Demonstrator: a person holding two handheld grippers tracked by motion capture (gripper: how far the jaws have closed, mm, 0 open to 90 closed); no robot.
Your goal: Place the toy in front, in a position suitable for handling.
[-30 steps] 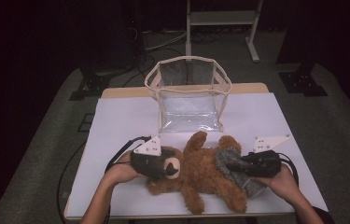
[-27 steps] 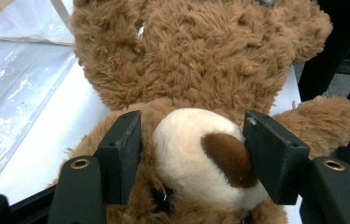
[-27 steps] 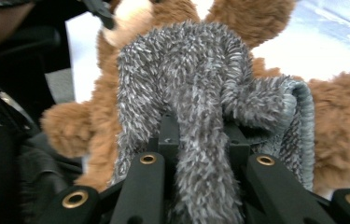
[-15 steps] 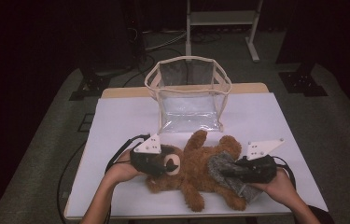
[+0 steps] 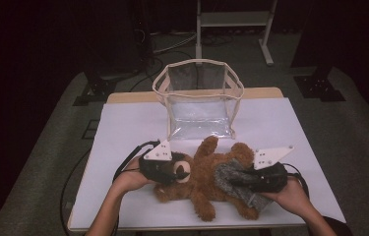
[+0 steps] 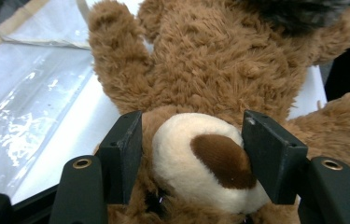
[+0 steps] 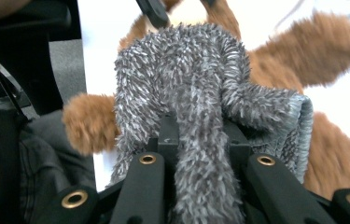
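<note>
A brown teddy bear [image 5: 202,183] lies on its back on the white table [image 5: 123,128], head to the left. My left gripper [image 5: 179,171] is shut on the bear's head. Its black pads [image 6: 127,148] press the fur on both sides of the cream muzzle [image 6: 196,161]. My right gripper [image 5: 232,181] is shut on a grey shaggy cloth [image 5: 223,173] that lies over the bear's lower body. The grey cloth [image 7: 186,79] bunches up between these jaws and hides the fingertips. Behind it are a brown leg [image 7: 331,44] and a paw [image 7: 88,122].
A clear plastic bag with a cream rim [image 5: 199,105] stands open at the back middle of the table, just beyond the bear's raised arm. Cables trail off the table's left side [image 5: 123,169]. A dark floor surrounds the table.
My right gripper has shifted a little to the left and risen with the grey cloth in it. The left gripper and the bear's head have stayed put.
</note>
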